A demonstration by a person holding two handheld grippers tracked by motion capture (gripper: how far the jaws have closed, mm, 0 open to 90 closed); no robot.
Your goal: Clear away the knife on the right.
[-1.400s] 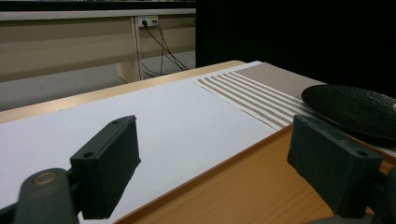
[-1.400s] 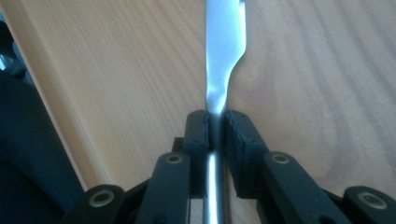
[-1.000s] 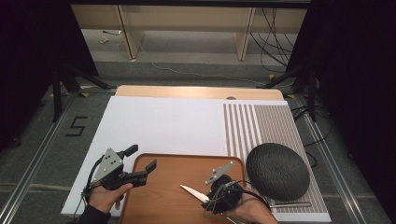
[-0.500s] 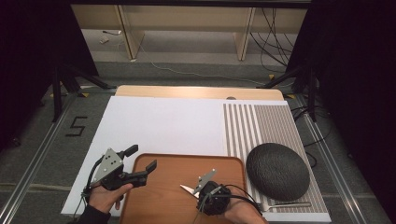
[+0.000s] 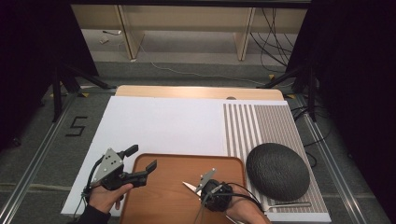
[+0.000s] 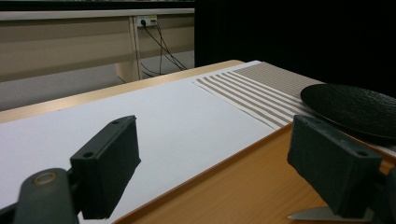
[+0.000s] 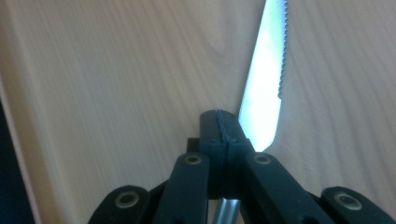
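A serrated table knife (image 7: 266, 88) lies on the brown wooden tray (image 5: 163, 196). My right gripper (image 7: 227, 130) points down at it. Its jaws have just been closing and now meet on the knife where the blade joins the handle. In the high view the blade tip (image 5: 189, 186) sticks out left of the right gripper (image 5: 208, 189). My left gripper (image 5: 142, 157) hovers over the tray's left edge, jaws wide open with nothing between them. In the left gripper view its jaws (image 6: 219, 172) frame the tray (image 6: 224, 186) and the knife tip (image 6: 322, 214).
A black textured plate (image 5: 278, 170) rests on the striped placemat (image 5: 261, 126) to the right of the tray. A silver utensil (image 5: 289, 204) lies by the plate's near edge. A white sheet (image 5: 159, 126) covers the table's left and middle.
The right gripper has shifted slightly left over the tray and its jaws have closed onto the knife. The left gripper has stayed put.
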